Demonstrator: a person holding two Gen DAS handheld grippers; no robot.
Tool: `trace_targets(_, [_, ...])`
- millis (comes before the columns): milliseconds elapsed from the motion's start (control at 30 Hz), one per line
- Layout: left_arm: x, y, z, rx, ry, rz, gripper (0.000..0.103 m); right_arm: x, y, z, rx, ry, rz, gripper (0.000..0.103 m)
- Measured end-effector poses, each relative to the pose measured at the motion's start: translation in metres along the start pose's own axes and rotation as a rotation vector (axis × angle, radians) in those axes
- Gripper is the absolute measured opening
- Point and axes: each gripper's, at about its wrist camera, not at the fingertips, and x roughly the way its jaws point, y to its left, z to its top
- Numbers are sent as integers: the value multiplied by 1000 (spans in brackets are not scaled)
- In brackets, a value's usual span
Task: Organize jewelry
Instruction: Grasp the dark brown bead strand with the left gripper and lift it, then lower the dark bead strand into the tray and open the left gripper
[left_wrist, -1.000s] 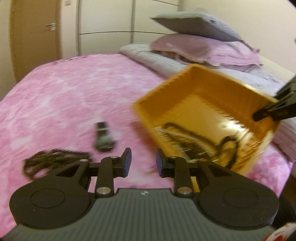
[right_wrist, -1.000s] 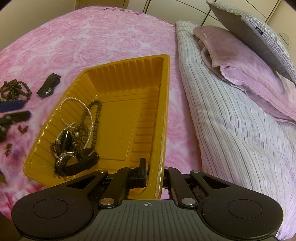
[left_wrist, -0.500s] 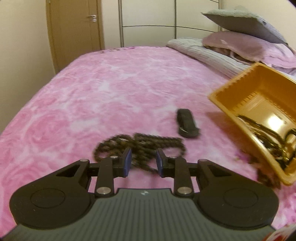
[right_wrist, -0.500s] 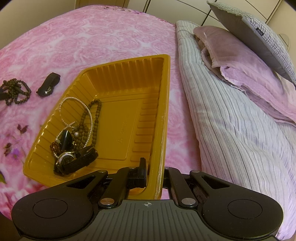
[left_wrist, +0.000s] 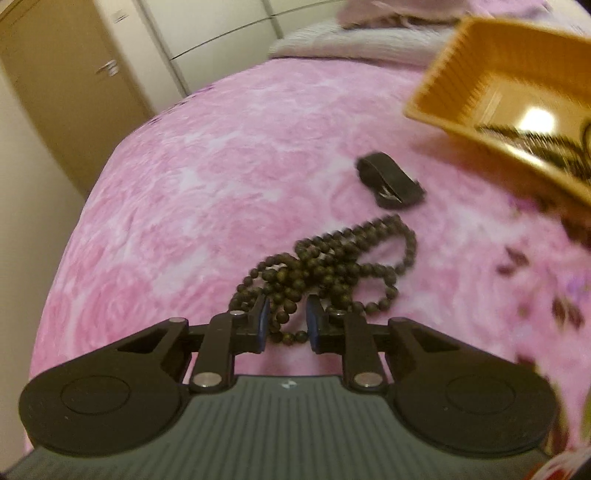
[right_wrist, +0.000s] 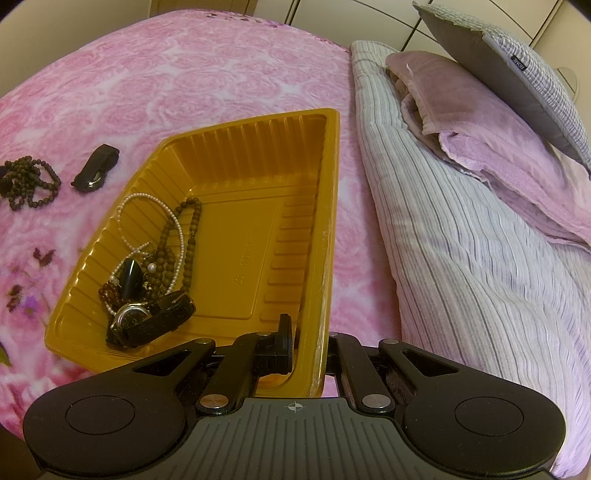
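Dark beads lie in a pile on the pink blanket, right at the tips of the left gripper. Its jaws have just been closing, with 1 bead loop between them, but the pads do not press it yet. A black clip waits nearby.

On the right view, the right gripper is clamped on the tray rim, tipping it so the jewelry slides into 1 corner.

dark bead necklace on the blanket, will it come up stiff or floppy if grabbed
Probably floppy: the dark bead necklace lies in loose tangled loops, so strands would likely dangle. Its round beads may slip between the left gripper pads.
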Motion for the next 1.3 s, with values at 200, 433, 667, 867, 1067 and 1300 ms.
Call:
trace_targets(200, [3,0,1,37,12,10,7,0,1,0,0,-1,1,4])
trace_targets(433, [-17,26,10,-84,-46,18,6,0,-2,0,-2,-1,1,4])
trace_targets(667, [-46,45,27,-155,-127,49,6,0,-3,0,0,-2,2,4])
trace_targets(867, [-64,42,41,-189,-170,2,6,0,-2,0,-1,-2,2,4])
trace_targets(1067, [-72,14,55,-228,-205,-115,6,0,-2,0,0,-1,2,4])
trace_targets(1300, [-69,-41,80,-221,-233,-273,6,0,-2,1,-1,-2,2,4])
